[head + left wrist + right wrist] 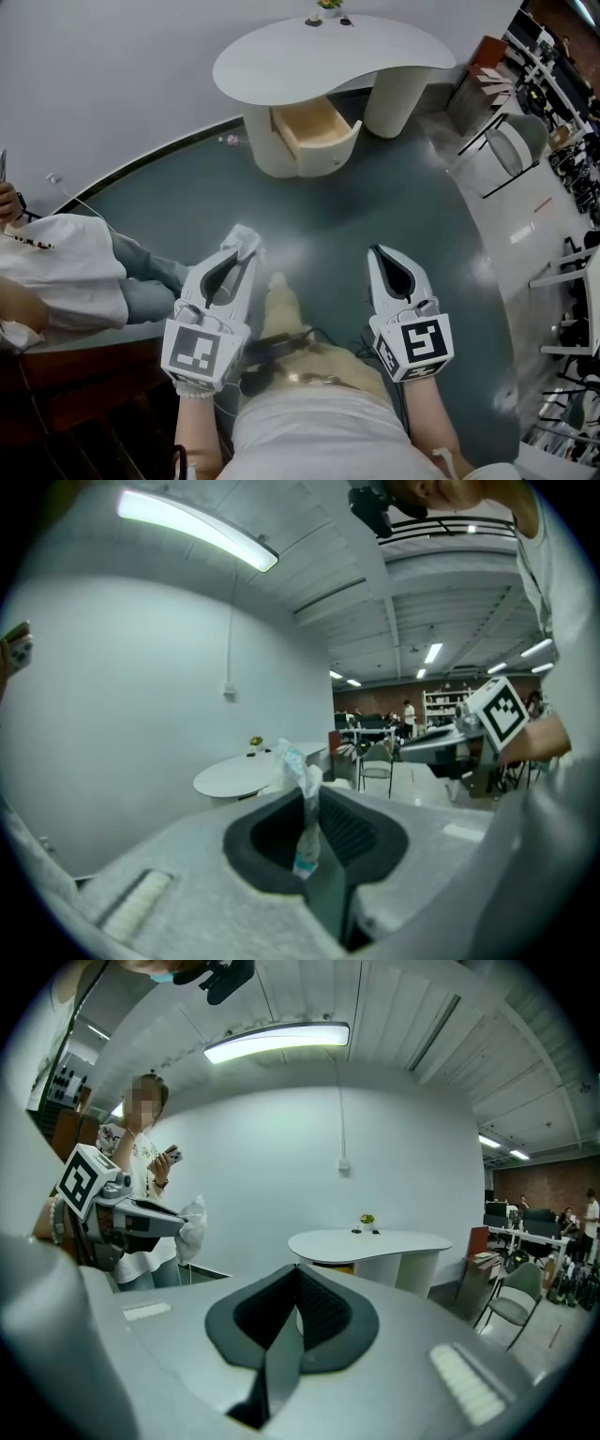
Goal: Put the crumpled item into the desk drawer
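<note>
A white kidney-shaped desk (328,52) stands ahead, and its wooden drawer (309,127) is pulled out. My left gripper (244,249) is shut on the crumpled item (242,232), a white wad with some blue print. In the left gripper view the crumpled item (298,766) sticks up from between the closed tips of my left gripper (309,789). My right gripper (376,253) is level with the left one, shut and holding nothing. Its tips (298,1271) meet, and beyond them stands the desk (370,1242). Both grippers hang over the dark floor, well short of the desk.
A person in a white shirt (56,272) is at the left, close to my left gripper. A small plant (328,7) stands on the desk. A metal chair (511,150) and shelving stand at the right. My own legs are below the grippers.
</note>
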The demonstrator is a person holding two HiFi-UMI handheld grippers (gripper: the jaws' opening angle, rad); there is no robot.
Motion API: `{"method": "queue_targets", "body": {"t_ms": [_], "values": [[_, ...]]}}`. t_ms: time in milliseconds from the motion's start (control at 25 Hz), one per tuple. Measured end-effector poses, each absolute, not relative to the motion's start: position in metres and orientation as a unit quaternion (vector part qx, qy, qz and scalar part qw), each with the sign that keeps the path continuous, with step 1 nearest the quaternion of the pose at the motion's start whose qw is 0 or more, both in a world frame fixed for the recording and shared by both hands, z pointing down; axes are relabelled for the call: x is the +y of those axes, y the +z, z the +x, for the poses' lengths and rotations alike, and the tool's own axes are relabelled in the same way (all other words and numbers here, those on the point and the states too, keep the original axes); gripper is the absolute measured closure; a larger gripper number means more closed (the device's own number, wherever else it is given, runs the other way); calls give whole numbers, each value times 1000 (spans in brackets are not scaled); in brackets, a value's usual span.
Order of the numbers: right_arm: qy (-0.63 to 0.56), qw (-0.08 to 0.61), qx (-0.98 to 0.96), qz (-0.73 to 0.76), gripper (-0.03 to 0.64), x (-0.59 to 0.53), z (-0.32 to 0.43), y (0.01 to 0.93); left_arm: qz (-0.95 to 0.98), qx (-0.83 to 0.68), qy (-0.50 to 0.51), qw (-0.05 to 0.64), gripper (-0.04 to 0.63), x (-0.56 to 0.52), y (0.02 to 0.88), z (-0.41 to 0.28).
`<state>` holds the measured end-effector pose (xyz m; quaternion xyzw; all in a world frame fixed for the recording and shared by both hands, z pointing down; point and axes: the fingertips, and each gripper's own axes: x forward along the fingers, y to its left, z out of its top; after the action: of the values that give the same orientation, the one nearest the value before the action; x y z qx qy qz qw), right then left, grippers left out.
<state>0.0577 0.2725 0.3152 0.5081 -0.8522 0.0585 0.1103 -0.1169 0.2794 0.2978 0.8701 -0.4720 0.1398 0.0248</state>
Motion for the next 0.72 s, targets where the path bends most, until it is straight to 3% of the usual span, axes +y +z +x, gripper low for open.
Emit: {"method": "queue_targets", "body": {"t_ms": [720], "values": [[49,122,-838,530,612,224,63,324,885,-444,141,8,550,209,301,-98]]}}
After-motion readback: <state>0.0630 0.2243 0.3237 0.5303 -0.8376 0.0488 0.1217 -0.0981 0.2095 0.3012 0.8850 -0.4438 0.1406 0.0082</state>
